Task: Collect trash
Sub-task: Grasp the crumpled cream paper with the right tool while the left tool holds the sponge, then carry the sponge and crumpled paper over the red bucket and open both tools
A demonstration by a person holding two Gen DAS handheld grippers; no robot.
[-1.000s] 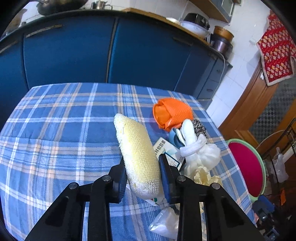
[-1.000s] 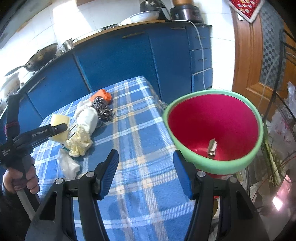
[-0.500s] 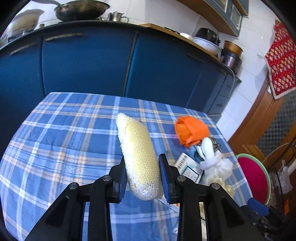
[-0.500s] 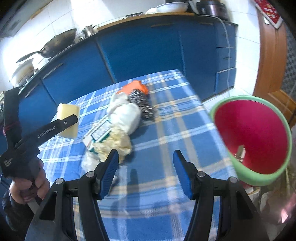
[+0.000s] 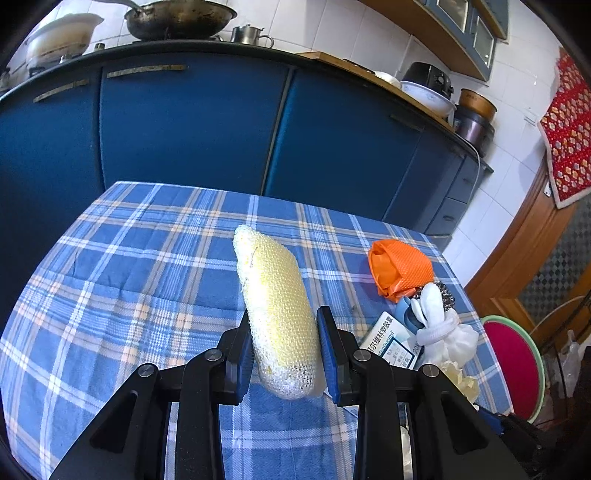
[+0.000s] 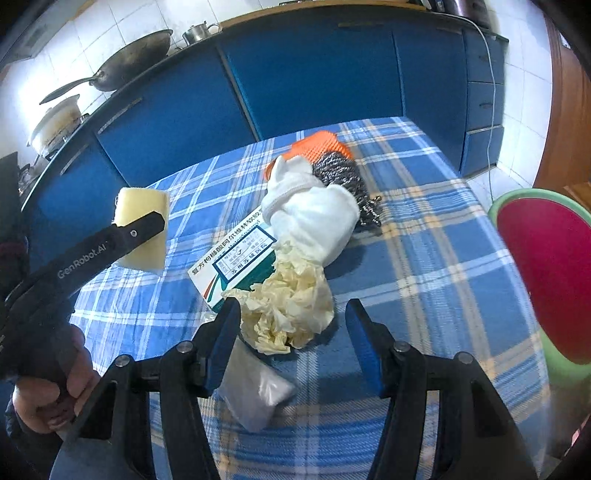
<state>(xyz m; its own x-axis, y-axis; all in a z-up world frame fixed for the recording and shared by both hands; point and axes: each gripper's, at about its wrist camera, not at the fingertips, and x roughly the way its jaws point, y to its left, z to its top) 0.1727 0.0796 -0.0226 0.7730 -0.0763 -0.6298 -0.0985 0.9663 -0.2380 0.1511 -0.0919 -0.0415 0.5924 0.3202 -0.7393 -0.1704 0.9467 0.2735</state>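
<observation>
Sponge (image 5: 279, 314), yellow w/ white mesh cover, is clamped betw. both pads of left gripper (image 5: 284, 354), jaws closed onto its lower end; rest of it sticks out fwd & up, lifted off the table (image 5: 122, 280). From right wrist view the same sponge (image 6: 142, 225) shows at 9 o'clock, held in the air above the blue plaid cloth, person's hand (image 6: 51, 391) on that gripper's handle at 8 o'clock.

Right gripper (image 6: 291, 345) is wide open, nothing betw. its pads, hovering over the near part of the table. Just beyond its left finger, at 12 o'clock: crumpled cream glove (image 6: 291, 306). Under/next to that finger at 7 o'clock: small clear plastic bag (image 6: 255, 387). Further out, touching the glove: white cloth bundle (image 6: 314, 214) lying partly on a printed medicine box (image 6: 236, 258). Steel scourer (image 6: 343, 177) against the bundle's far-right side, orange mesh bag (image 6: 321, 144) behind both at 12 o'clock. All trash sits in one pile, pieces touching.

Bin (image 6: 546, 273), red inside w/ green rim, stands off the table edge at 3 o'clock in right view; in left view at 4 o'clock, past the pile. Can't tell its contents.

Background: blue cabinets (image 5: 184, 125) behind table, wok (image 5: 179, 18) on the counter at 11 o'clock.
</observation>
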